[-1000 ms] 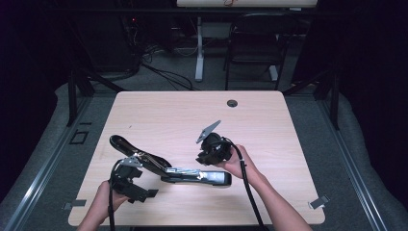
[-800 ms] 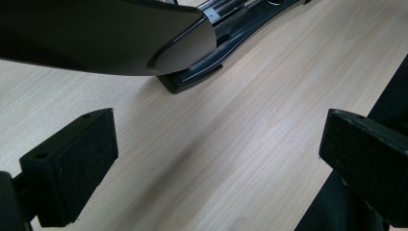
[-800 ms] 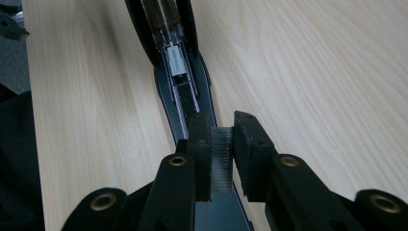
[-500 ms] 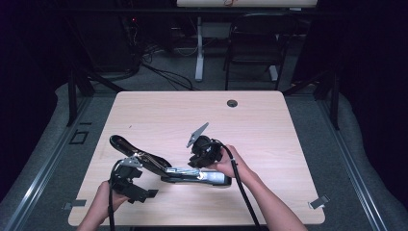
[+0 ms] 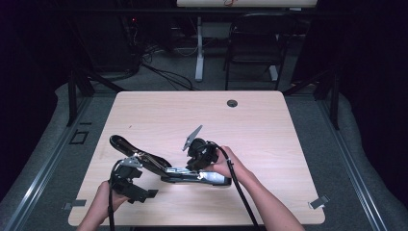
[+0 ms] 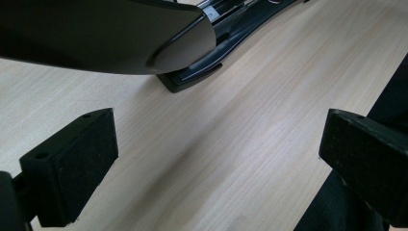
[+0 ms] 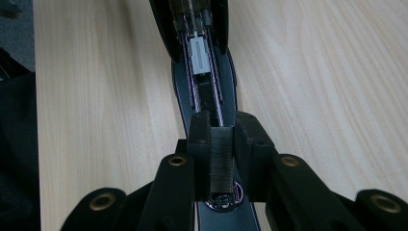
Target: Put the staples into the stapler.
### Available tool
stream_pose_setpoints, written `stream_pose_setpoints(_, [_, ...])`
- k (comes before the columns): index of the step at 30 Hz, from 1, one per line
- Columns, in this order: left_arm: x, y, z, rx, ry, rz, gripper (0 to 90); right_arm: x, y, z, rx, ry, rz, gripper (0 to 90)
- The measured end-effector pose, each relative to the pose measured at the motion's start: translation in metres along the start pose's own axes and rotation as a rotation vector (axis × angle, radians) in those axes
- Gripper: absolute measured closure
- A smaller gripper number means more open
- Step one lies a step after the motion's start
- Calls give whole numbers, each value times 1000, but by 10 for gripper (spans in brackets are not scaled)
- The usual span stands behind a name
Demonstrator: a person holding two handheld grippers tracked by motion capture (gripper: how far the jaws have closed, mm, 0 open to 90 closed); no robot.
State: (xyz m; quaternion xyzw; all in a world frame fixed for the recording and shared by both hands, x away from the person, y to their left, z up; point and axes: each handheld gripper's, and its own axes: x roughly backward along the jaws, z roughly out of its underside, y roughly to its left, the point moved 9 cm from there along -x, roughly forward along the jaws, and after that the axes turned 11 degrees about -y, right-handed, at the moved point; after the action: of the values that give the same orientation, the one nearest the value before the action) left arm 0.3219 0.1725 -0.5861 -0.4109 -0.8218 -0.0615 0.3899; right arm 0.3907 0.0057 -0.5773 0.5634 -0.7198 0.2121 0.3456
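A long black stapler (image 5: 192, 175) lies open on the wooden table (image 5: 250, 125). Its top arm (image 5: 134, 151) is swung back to the left, and its magazine channel (image 7: 204, 82) is bared. My right gripper (image 5: 196, 166) hangs just over the base near the hinge, shut on a thin grey strip of staples (image 7: 222, 163) held above the channel. My left gripper (image 5: 139, 187) stands open near the table's front left, with bare table between its pads (image 6: 72, 163). The stapler's raised arm (image 6: 96, 33) and the end of its base (image 6: 192, 77) sit just ahead of it.
A round cable hole (image 5: 232, 103) sits near the table's far edge. Behind the table are a chair (image 5: 255, 48) and a desk leg (image 5: 198, 48) on a dark floor. Cables trail from both grippers toward the front edge.
My right gripper has moved left and a little down, from beside the stapler to over its base. The left gripper and the stapler have stayed put.
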Motion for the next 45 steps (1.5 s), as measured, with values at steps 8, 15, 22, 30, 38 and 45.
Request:
stream_pose_setpoints(8, [0,0,0,0,1,-1,0,-3,0,3,6,19,-2,781])
stream_pose_setpoints(15, [0,0,0,2,1,-2,0,-5,-1,6,11,33,-2,781])
stream_pose_setpoints(22, [-1,0,1,0,5,-3,0,-6,-1,7,14,34,-8,780])
stream_pose_setpoints(30, [-1,0,1,-2,7,-1,0,-6,-1,9,25,41,-9,781])
stream_pose_setpoints(38, [-1,0,1,0,11,-3,1,-6,0,8,51,45,-10,780])
stream_pose_setpoints(45, [-2,0,2,-7,19,-4,0,-7,1,10,68,54,-25,780])
